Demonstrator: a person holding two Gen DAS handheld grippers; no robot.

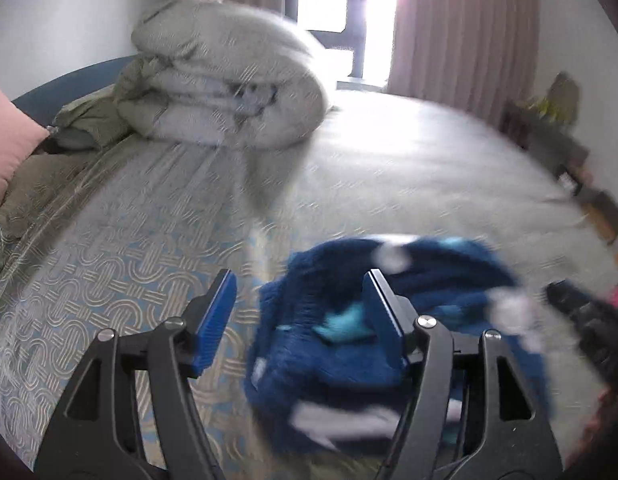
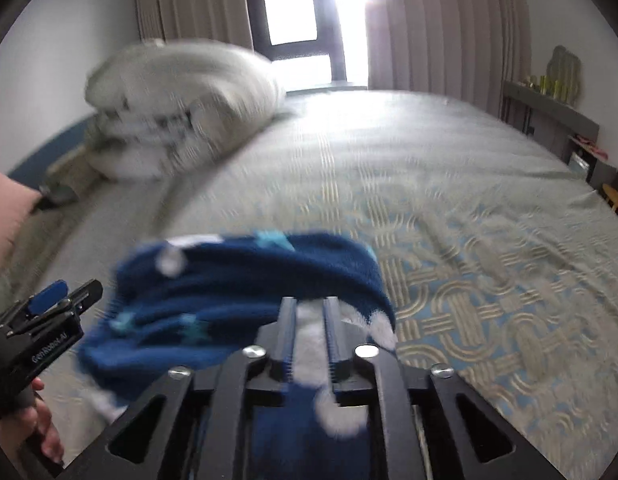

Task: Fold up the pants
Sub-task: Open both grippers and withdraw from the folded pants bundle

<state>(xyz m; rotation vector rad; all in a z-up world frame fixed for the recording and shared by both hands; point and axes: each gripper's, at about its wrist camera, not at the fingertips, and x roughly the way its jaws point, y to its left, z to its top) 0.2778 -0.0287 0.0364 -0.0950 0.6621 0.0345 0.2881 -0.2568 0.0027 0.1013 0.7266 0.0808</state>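
Above the near part of the bed [image 2: 449, 184], the pants [image 2: 245, 292], dark blue fleece with pale blue stars and white spots, hang bunched in the air, not spread on the patterned cover. The right gripper [image 2: 309, 328] has its two jaws drawn close together on a pinch of the cloth, with white and blue fabric showing in the narrow slot between them and the rest draped over and to the left of it. The left gripper [image 1: 299, 316] stands wide, its blue pads well apart; in its own view the bundle [image 1: 389, 320] lies around the right-hand finger, with nothing pressed between the pads. From the right wrist view the left gripper [image 2: 53, 304] sits just beside the bundle's left edge, apart from it. Both views are smeared, so the pants' waistband and legs cannot be told apart. My judgement is that this is the opening step: the garment is lifted for sorting out, and no fold has yet been made. The next move seems to call for the left gripper to take a second edge, so that the two can pull the cloth taut and lay it flat on the bed, well clear of the rolled duvet [image 1: 229, 76] at the far end.
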